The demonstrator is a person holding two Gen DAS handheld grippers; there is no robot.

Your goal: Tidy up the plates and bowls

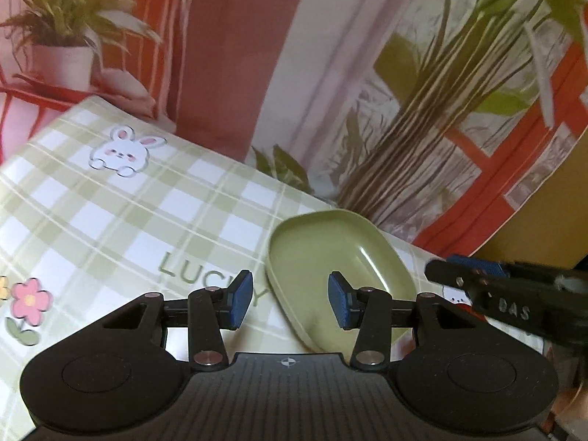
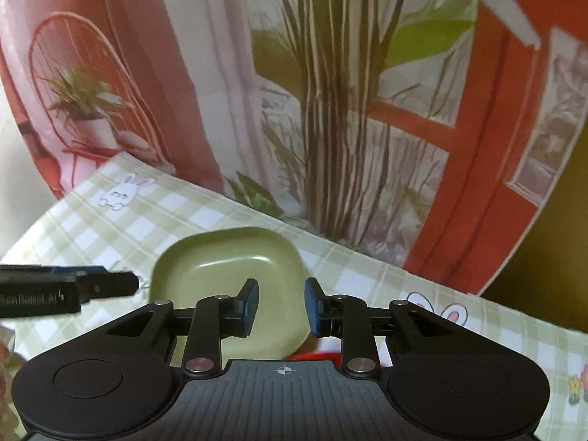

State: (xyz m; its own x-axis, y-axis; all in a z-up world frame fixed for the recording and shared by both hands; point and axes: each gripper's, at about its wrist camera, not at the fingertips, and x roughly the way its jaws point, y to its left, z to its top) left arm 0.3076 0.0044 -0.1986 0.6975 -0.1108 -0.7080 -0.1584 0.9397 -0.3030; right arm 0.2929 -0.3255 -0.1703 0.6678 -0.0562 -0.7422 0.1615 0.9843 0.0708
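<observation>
Found the left gripper [image 1: 290, 303] nearest the lens, jaws spread part way and pinching nothing, with only cloth and dish rim showing through the gap. Found the right gripper [image 2: 281, 307] the same, jaws parted more narrowly and likewise empty. Saw no pad touching anything in either view. Placed the green dish [image 1: 330, 257] on the desk just beyond both sets of jaws and between the two grippers: ahead and a little to the right of the left gap, ahead and a little to the left of the right gap [image 2: 228, 257]. Read it as a shallow, rounded-square dish lying flat and open side up, its slightly longer run slanting from the near right to the far left in the left wrist view. Judged neither hand clearly nearer, though the right one seemed to hang more squarely over the near rim, so a grip on that rim looked the shorter reach. Noted the checked cloth [image 1: 147, 220] covering the desk beneath the dish, bare of other crockery in what showed. Made out, farthest back, the printed backdrop [image 1: 404, 110] of plants and a red window frame.
</observation>
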